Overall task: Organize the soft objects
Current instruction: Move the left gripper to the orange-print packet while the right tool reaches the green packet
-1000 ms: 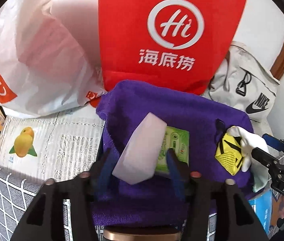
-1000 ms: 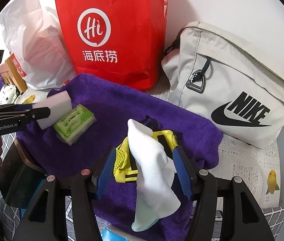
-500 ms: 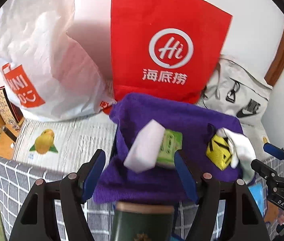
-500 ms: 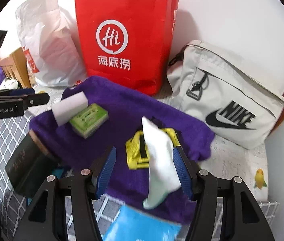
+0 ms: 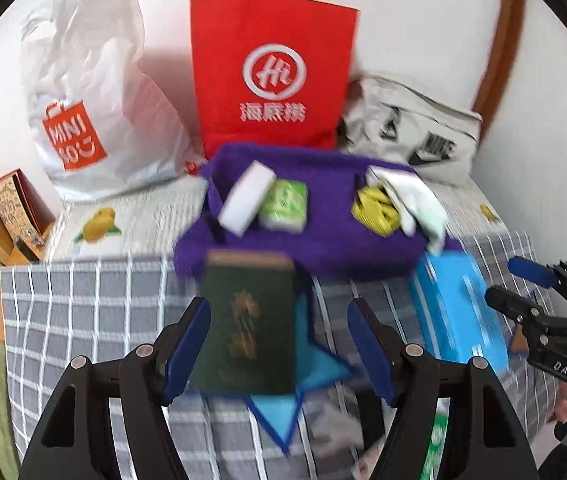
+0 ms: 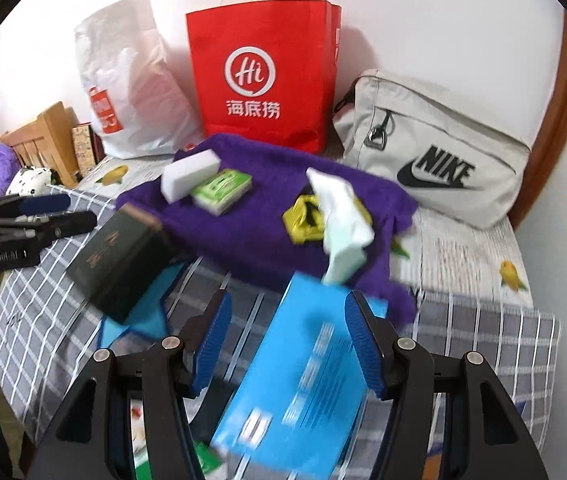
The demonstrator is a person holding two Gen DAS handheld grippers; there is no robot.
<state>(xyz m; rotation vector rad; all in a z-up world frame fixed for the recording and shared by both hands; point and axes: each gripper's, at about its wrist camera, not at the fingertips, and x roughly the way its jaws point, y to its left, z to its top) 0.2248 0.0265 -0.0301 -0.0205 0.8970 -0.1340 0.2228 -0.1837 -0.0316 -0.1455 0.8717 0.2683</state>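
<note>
A purple towel (image 5: 323, 236) (image 6: 251, 232) lies spread in front of the bags. On it rest a white sponge (image 5: 245, 198) (image 6: 189, 174) leaning on a green tissue pack (image 5: 285, 204) (image 6: 223, 190). To their right a white sock (image 5: 415, 196) (image 6: 341, 216) is draped over a yellow item (image 5: 375, 210) (image 6: 303, 220). My left gripper (image 5: 279, 312) (image 6: 51, 212) is open and holds nothing, hovering over a dark green box (image 5: 249, 328). My right gripper (image 6: 288, 304) (image 5: 523, 292) is open too, above a blue box (image 6: 303, 380).
A red paper bag (image 5: 273, 76), a white plastic bag (image 5: 91, 100) and a grey Nike pouch (image 6: 431, 148) stand along the wall behind the towel. A blue cloth (image 5: 283, 408) lies under the dark box on the checked cover. Wooden items sit at far left.
Both grippers have drawn back and up from the purple towel. The left jaws widened off the sponge, which stays against the tissue pack. The sock stays on the towel.
</note>
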